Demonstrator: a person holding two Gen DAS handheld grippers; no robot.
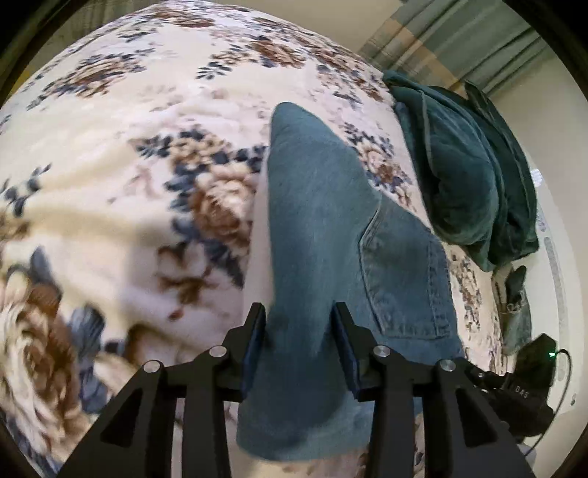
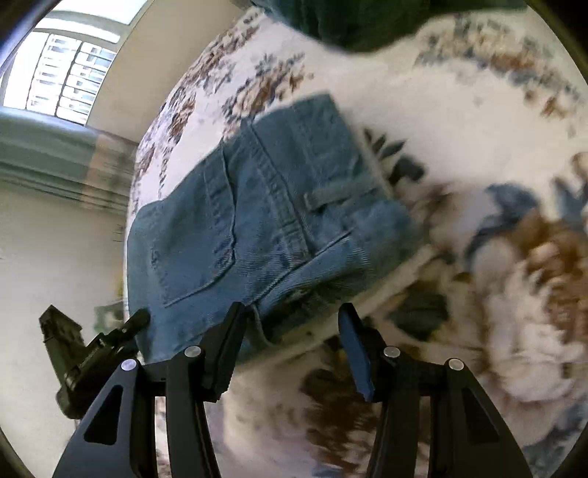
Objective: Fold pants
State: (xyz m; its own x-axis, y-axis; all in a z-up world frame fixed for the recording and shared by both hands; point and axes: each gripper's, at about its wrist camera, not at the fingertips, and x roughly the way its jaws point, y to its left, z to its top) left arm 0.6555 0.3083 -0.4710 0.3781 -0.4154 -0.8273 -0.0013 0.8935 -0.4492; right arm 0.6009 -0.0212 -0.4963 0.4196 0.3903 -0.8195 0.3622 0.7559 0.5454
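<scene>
Blue denim pants [image 1: 323,220] lie folded lengthwise on a floral blanket [image 1: 128,184], back pocket up, legs running away from me. My left gripper [image 1: 299,320] points steeply down over the near end. Its jaws stand apart with a band of denim between them, and the pads do not visibly pinch it. In the right wrist view the waist end of the pants [image 2: 257,220] shows a belt loop and pocket. My right gripper [image 2: 292,320] is open just above the waistband corner. That corner lies by the left finger, and bare blanket [image 2: 477,128] shows under the rest of the gap.
A dark green folded blanket [image 1: 459,165] lies beyond the pants at the right and also shows in the right wrist view [image 2: 349,22]. Striped curtains [image 1: 459,40] and a window [image 2: 66,73] stand past the bed edge. The other tool's black body [image 1: 529,389] hangs beside the pants.
</scene>
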